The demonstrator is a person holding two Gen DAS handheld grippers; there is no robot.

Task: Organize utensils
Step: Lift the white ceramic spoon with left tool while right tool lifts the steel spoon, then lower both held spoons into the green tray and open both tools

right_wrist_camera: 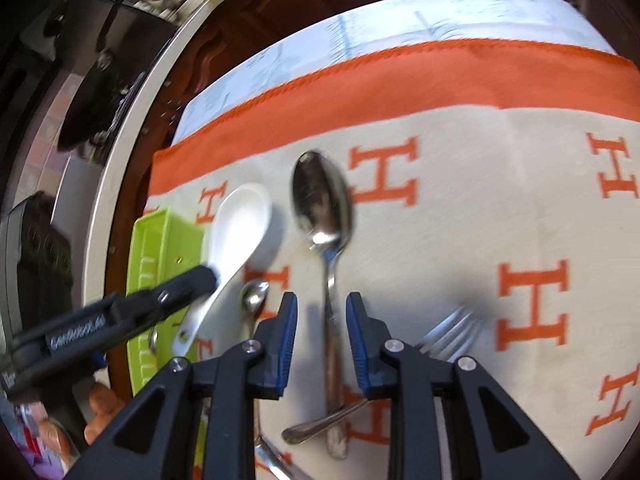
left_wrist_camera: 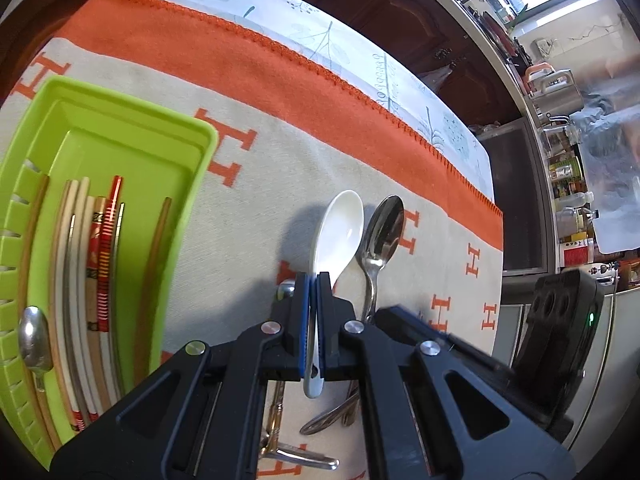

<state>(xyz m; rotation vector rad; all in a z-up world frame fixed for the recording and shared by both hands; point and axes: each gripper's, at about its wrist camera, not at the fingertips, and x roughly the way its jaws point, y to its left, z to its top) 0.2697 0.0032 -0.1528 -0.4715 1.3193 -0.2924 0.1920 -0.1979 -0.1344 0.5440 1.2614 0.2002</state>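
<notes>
Your left tongs [left_wrist_camera: 313, 280] are clamped on the white spoon [left_wrist_camera: 338, 232]; carry it level, left to the tray [left_wrist_camera: 120, 128], while right tongs [right_wrist_camera: 322, 300], apart, straddle the steel spoon [right_wrist_camera: 322, 200]

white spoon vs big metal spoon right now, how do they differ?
The white spoon is matte white, short and deep-bowled; the big metal spoon is shiny steel with a long thin handle. The white spoon is clamped by its handle in the left gripper; the metal spoon lies on the cloth, framed by the open right gripper. Both face bowl-up.
</notes>
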